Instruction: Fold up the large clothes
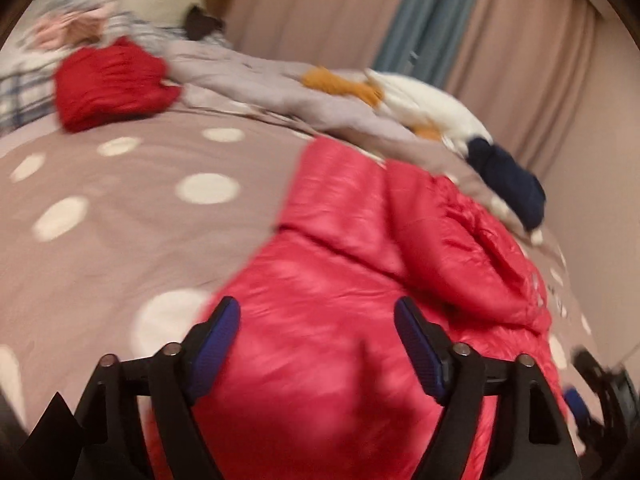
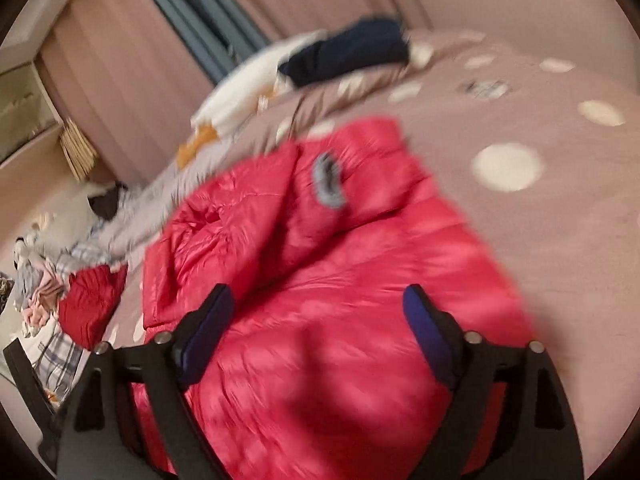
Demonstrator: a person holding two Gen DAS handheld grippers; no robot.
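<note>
A shiny red puffer jacket (image 1: 344, 280) lies partly folded on the bed; it also shows in the right wrist view (image 2: 320, 280), with a grey patch (image 2: 328, 180) on its upper part. My left gripper (image 1: 317, 332) is open above the jacket's near end, with nothing between its blue pads (image 1: 216, 352). My right gripper (image 2: 318, 320) is open too, hovering over the jacket's lower part, empty. The right gripper shows at the right edge of the left wrist view (image 1: 600, 384). Both views are motion-blurred.
The bed has a brown cover with white dots (image 1: 120, 208). A folded red garment (image 1: 112, 84), a grey garment (image 1: 256, 80), white and orange clothes (image 1: 420, 100) and a navy item (image 1: 508, 184) lie along the far side. Curtains (image 1: 500, 32) hang behind.
</note>
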